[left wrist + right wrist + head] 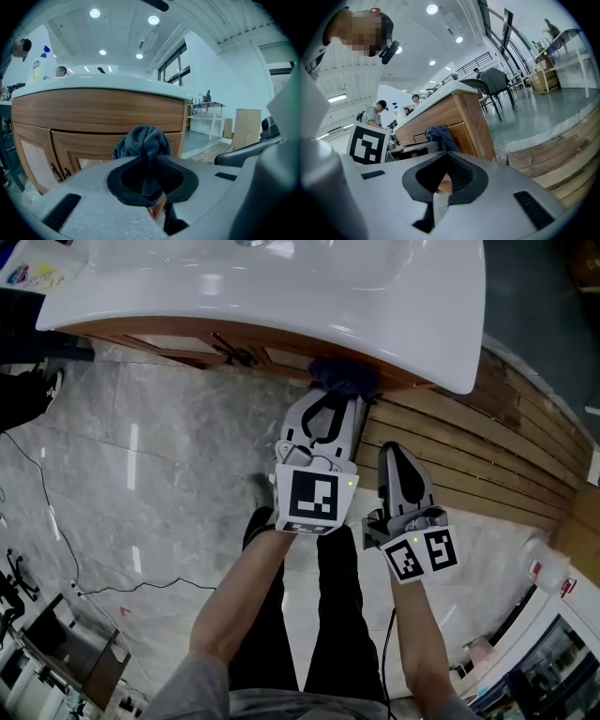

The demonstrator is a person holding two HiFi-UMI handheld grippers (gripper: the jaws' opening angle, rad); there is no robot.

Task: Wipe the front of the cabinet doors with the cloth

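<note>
In a big hall, under a white ceiling (117,28) set with round lights, beside tall windows (174,65). Underfoot, a grey marble floor (141,456), with pale wooden decking (487,456) to the right of it. On the marble, a long wooden cabinet (98,110) under a glossy white basin top (281,296), with panelled cabinet doors (89,150) shut and dark handles (234,354) at the meeting edges. Farther off in the left gripper view, a white table (206,110) and a cardboard box (246,126) by the wall. In the right gripper view, a dark chair (494,82) past the cabinet's end and people (375,115) standing behind it. On the top's far left, a spray bottle (35,68).

Nearer in, bare forearms and black trousers (309,615) straight below the camera.

Left hand-held gripper (339,397) clamped tight on the cloth (342,376), a dark blue bundle bunched up above the jaw tips. Held close against the front of the right-hand door, just under the basin's overhang; actual contact with the wood not clear from any view.

Right hand-held gripper (396,454) closed, tips together with nothing between them. Just beside the left one, a little back from the cabinet, near the decking's edge.
</note>
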